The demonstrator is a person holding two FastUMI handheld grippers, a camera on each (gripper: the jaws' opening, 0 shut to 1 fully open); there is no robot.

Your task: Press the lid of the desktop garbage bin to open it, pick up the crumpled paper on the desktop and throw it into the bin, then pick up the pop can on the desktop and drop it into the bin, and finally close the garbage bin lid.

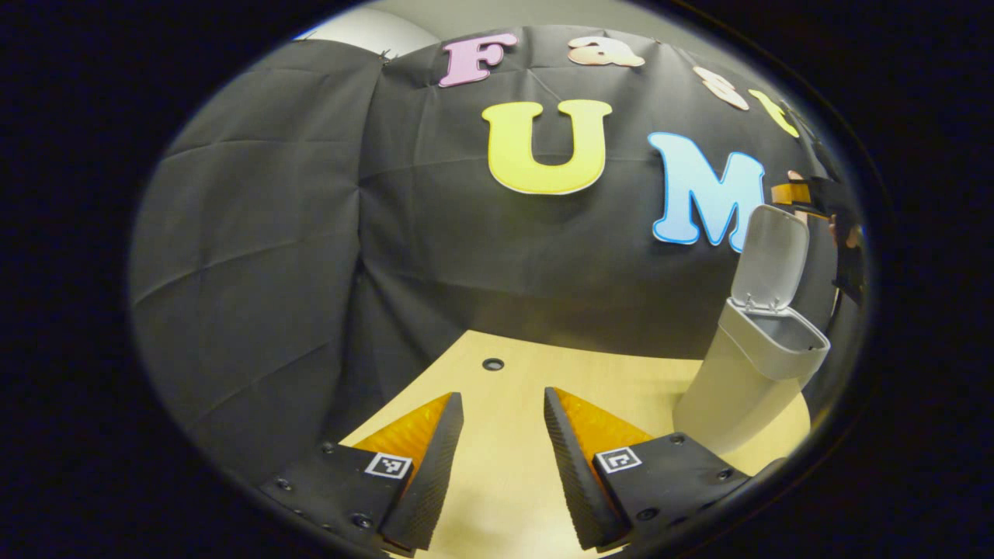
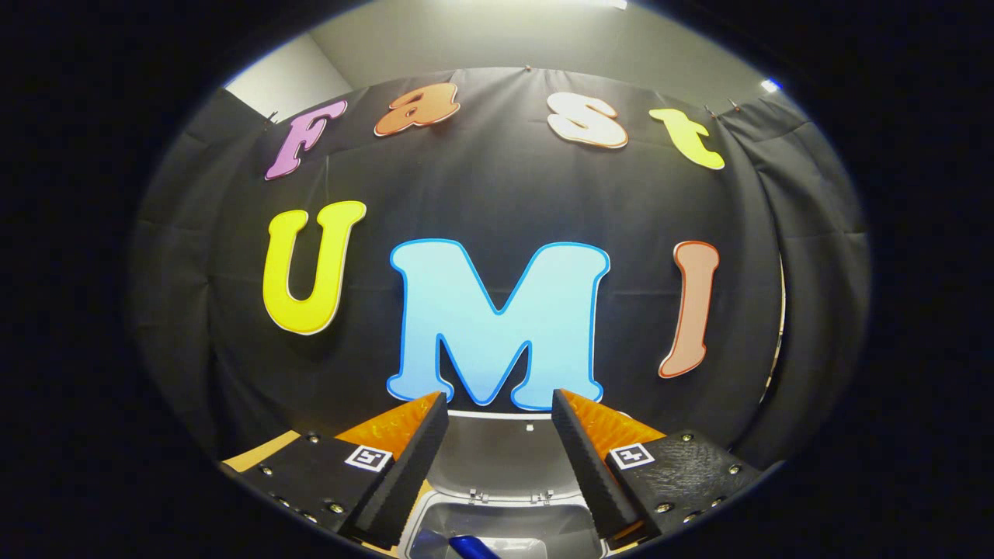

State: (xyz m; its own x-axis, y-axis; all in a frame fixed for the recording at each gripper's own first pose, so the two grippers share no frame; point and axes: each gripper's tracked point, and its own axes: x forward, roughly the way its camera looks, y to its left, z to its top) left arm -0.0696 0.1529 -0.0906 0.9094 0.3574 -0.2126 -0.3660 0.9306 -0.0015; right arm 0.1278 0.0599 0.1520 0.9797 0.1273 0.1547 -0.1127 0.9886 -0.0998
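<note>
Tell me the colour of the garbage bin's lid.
The lid is light grey, standing open above the grey bin; it shows best in the left gripper view.

A staged recording booth, not a lived-in room: black cloth wall draped behind a pale wooden tabletop, plain wall above.

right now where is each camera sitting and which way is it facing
Left gripper view: rides on the left gripper, low over the wooden desktop, facing the booth's back wall; its own two fingers stand apart at the bottom, the garbage bin to its right, lid up, the right gripper above that lid.
Right gripper view: rides on the right gripper, above the bin, facing the same wall; its own fingers stand apart, a blue thing inside the bin.
Shared: the bin with its raised lid.
</note>
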